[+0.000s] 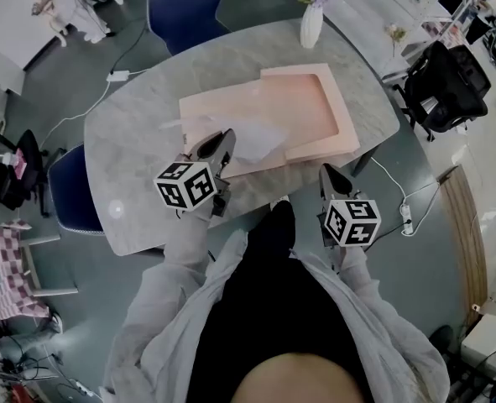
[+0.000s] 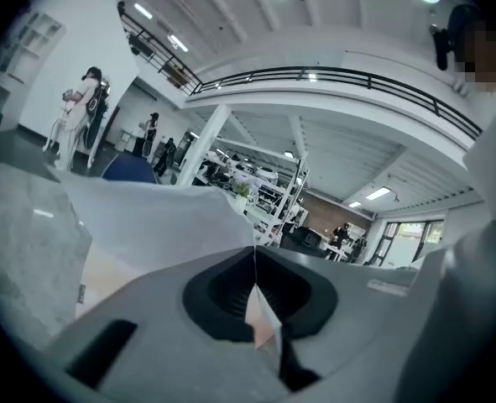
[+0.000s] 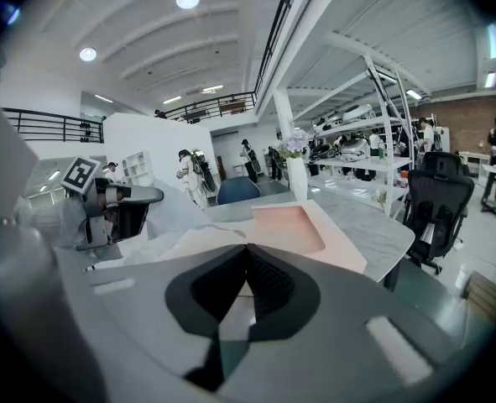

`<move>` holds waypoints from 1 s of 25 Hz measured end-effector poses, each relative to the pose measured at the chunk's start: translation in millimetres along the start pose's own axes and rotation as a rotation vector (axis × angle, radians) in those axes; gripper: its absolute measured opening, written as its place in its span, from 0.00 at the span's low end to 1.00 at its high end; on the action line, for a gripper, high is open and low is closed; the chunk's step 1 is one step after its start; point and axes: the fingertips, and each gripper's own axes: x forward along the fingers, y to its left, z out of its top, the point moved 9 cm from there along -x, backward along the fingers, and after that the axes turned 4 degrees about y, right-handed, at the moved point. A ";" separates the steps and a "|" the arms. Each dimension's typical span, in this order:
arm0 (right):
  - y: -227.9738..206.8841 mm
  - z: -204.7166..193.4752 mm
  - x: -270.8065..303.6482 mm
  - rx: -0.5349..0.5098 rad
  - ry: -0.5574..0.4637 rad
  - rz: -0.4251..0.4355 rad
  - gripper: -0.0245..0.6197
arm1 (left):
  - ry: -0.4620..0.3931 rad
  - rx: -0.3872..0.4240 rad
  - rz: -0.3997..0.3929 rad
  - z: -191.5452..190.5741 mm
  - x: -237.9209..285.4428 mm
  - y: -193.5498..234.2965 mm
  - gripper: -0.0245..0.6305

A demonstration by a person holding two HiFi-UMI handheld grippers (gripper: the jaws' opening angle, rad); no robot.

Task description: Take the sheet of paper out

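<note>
Your right claw (image 1: 327, 173) hovers over the near edge of the table (image 1: 126, 149), toward its right end, with its jaws pressed together and nothing between them. Your left claw (image 1: 223, 137) is to its left and a little farther in. Its jaws are clamped flat on the edge of the thin white sheet of paper (image 1: 258, 145). From that pinch the sheet spreads ahead of the claw, crumpled and lifted, over the near part of a flat pink panel (image 1: 206, 107) in the middle of the table. Just beyond, toward the right edge, the shallow pink box (image 1: 341, 120) lies open, and its recess looks bare. A white vase (image 1: 311, 25) of pale flowers stands at the far edge.
</note>
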 end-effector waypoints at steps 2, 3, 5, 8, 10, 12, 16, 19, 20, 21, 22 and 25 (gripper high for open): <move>6.4 -1.9 -7.6 -0.008 -0.020 -0.004 0.05 | -0.014 0.079 0.007 3.7 -12.7 -10.0 0.04; 9.4 -2.9 -11.4 -0.014 -0.030 -0.009 0.05 | -0.017 0.123 0.012 4.5 -18.8 -14.2 0.04; 14.7 -4.1 -19.6 -0.029 -0.052 -0.024 0.05 | -0.018 0.215 0.027 4.5 -30.7 -21.9 0.04; 23.5 -5.3 -35.8 -0.037 -0.084 -0.039 0.05 | -0.019 0.322 0.044 -0.6 -49.1 -33.3 0.04; 32.1 -7.0 -49.0 -0.035 -0.111 -0.041 0.05 | -0.016 0.370 0.039 -8.1 -60.3 -40.3 0.04; 42.9 -9.9 -63.0 -0.034 -0.140 -0.037 0.05 | -0.009 0.400 0.029 -17.9 -70.3 -46.3 0.04; 63.1 -16.0 -87.8 -0.047 -0.183 -0.027 0.05 | 0.009 0.444 0.022 -38.7 -85.3 -60.2 0.04; 76.6 -23.6 -102.4 -0.048 -0.196 -0.016 0.05 | 0.024 0.484 0.016 -56.3 -97.1 -74.9 0.04; 81.1 -26.4 -105.5 -0.051 -0.197 -0.010 0.05 | 0.029 0.496 0.013 -62.2 -101.4 -79.4 0.04; 85.1 -29.0 -107.1 -0.058 -0.196 -0.004 0.05 | 0.032 0.506 0.011 -67.8 -105.2 -83.1 0.04; 88.4 -31.1 -107.6 -0.067 -0.193 0.000 0.05 | 0.035 0.513 0.010 -73.0 -108.5 -85.9 0.04; 95.4 -37.0 -107.5 -0.085 -0.181 0.011 0.05 | 0.038 0.505 0.005 -85.8 -117.6 -89.7 0.04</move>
